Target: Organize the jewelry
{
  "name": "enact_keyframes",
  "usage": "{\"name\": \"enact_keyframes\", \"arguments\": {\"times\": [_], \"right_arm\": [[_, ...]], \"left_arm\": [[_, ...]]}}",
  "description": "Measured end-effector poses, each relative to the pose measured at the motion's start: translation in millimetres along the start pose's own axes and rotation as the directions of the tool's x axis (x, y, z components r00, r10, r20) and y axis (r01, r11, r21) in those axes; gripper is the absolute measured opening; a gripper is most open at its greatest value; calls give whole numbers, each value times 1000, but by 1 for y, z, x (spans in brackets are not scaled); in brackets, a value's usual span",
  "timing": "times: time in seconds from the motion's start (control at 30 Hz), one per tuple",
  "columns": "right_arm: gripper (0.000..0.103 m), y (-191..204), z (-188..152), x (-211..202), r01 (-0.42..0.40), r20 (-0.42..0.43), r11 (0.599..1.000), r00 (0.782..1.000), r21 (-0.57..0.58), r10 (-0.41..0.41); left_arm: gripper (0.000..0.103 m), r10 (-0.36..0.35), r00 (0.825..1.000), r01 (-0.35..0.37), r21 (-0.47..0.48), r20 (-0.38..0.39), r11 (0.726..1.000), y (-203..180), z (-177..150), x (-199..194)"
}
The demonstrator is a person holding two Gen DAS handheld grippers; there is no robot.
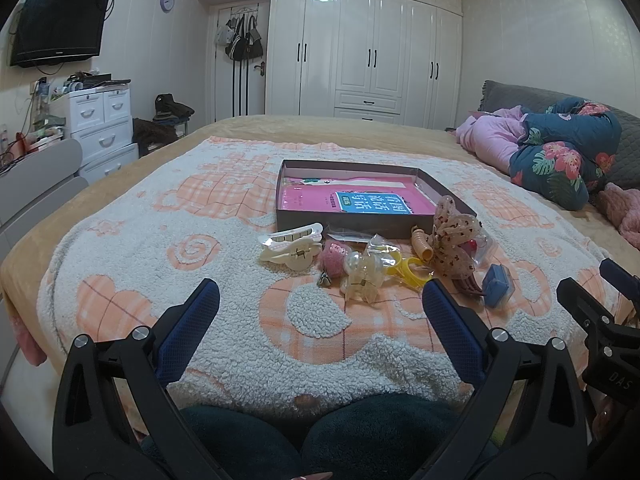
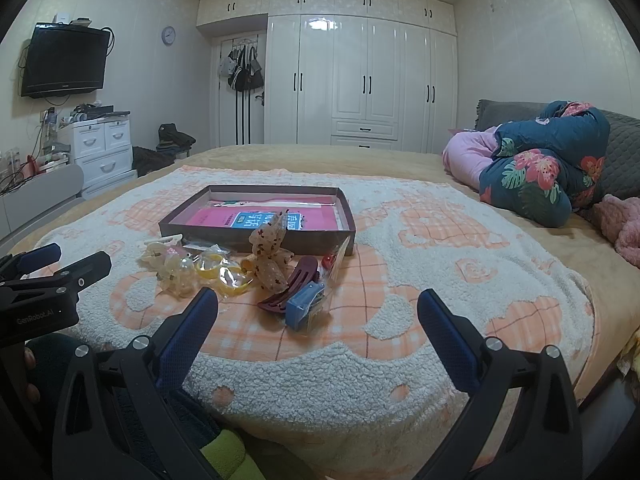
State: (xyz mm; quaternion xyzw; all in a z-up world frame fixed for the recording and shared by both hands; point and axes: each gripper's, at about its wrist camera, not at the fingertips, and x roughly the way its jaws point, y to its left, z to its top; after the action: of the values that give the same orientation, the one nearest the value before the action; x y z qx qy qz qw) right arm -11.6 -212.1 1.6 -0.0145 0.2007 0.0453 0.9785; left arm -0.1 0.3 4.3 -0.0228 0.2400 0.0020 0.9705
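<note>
A shallow brown box (image 1: 344, 222) (image 2: 200, 236) with a pink booklet inside lies on the bed blanket. In front of it is a pile of hair accessories: a cream claw clip (image 1: 290, 246), a pink fuzzy clip (image 1: 334, 262), a clear claw clip (image 1: 362, 276) (image 2: 178, 274), yellow bangles (image 1: 408, 270) (image 2: 228, 276), a dotted sheer bow (image 1: 454, 240) (image 2: 272, 256), a maroon clip (image 2: 294, 282) and a small blue box (image 1: 497, 290) (image 2: 304, 306). My left gripper (image 1: 320, 300) is open and empty, just short of the pile. My right gripper (image 2: 318, 308) is open and empty, near the blue box.
The white and peach fleece blanket (image 1: 160, 248) covers the bed. A rolled floral quilt (image 2: 536, 168) and pink bedding (image 1: 492, 136) lie at the far right. White drawers (image 1: 104, 124) and a wall TV (image 1: 58, 26) stand at the left, wardrobes (image 2: 360, 80) behind.
</note>
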Motion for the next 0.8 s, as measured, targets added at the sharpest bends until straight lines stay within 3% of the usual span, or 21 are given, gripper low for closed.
{"name": "enact_keyframes", "arguments": {"times": [0.8], "right_arm": [[97,0,0,-1,0,0,1000,1000,-1,0]], "left_arm": [[93,-6,1000,6,-1,3,1000,0,1,1]]}}
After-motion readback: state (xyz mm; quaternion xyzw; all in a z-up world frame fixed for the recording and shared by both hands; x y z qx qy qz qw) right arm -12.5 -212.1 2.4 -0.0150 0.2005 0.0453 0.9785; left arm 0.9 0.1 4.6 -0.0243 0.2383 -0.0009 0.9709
